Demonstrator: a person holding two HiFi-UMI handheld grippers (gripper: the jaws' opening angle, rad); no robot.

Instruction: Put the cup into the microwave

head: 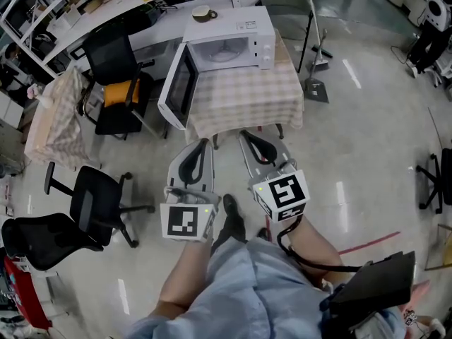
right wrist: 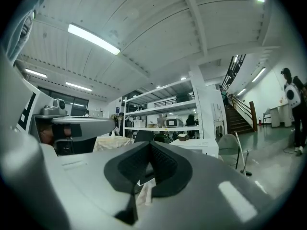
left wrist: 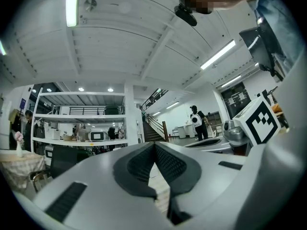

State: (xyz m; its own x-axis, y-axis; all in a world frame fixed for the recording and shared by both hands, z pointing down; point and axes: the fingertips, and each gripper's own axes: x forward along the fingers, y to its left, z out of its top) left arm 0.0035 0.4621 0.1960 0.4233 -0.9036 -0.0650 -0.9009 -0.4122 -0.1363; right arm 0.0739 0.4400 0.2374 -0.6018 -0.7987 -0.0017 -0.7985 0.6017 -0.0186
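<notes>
With the grey left gripper (head: 205,145) and right gripper (head: 245,136) held shut and empty, the small brown cup (head: 204,13) behind the white microwave (head: 229,48) could be toppled by closed jaws.

Head view: bright and even, lit from overhead. Your floor (head: 367,140) is glossy and throws back pale streaks of glare right of the table (head: 244,97). Only a soft shadow sits under the table's near edge. Straight lines bow toward the frame edges, and the lower right corner smears.

Left gripper view: strong fisheye with black corners. The ceiling strip light (left wrist: 73,5) at top left burns out white. Your left gripper (left wrist: 154,145) fills the bottom, soft and out of focus; the far room is sharper.

Right gripper view: same round warp and dark rim. The slanted strip light (right wrist: 93,39) clips to white. A dull glare patch lies on the shell of your right gripper (right wrist: 149,145), lower right.
</notes>
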